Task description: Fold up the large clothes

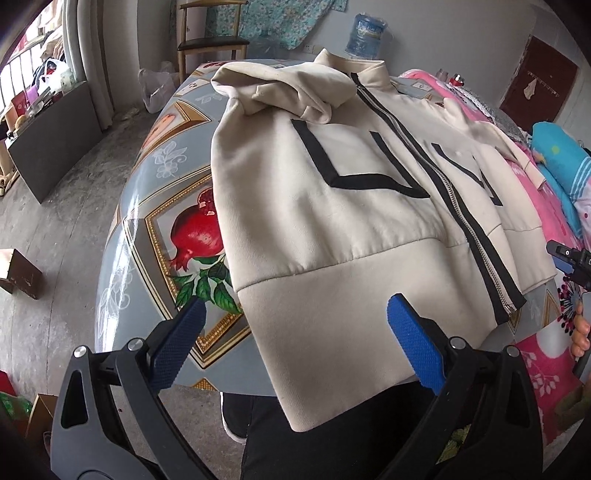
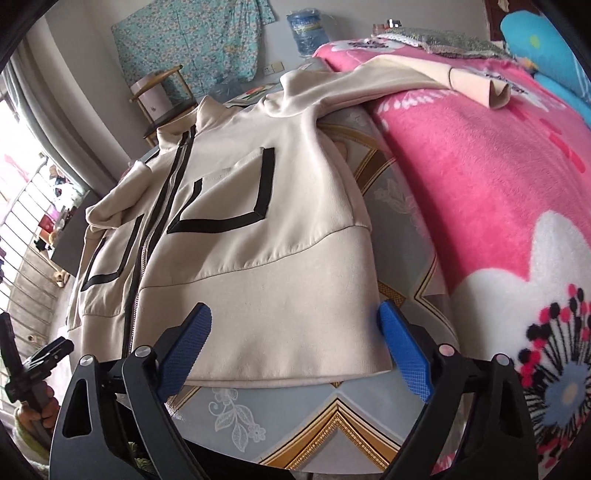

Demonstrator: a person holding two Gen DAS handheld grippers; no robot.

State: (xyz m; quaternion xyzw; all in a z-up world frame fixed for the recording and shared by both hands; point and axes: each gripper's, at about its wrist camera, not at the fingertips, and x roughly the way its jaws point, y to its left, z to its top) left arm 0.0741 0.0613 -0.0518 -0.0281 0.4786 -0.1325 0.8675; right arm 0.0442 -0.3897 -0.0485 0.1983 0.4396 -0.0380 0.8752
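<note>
A cream zip-up jacket [image 1: 351, 206] with black trim and a black zipper lies front up on the table [image 1: 166, 229]. Its left sleeve [image 1: 280, 88] is folded across the chest near the collar. Its hem hangs over the near table edge. My left gripper [image 1: 295, 314] is open and empty, just above the hem's left part. In the right wrist view the jacket [image 2: 258, 258] fills the centre and its other sleeve [image 2: 424, 81] stretches onto a pink blanket [image 2: 480, 184]. My right gripper [image 2: 295, 321] is open and empty over the hem's right corner.
The table has a glossy grey cloth with fruit prints. The pink floral blanket covers its right side, with a blue pillow [image 1: 565, 162] beyond. A wooden chair [image 1: 210, 40] and a water jug [image 1: 365, 33] stand behind. The floor at left holds boxes [image 1: 18, 273] and a dark panel [image 1: 55, 140].
</note>
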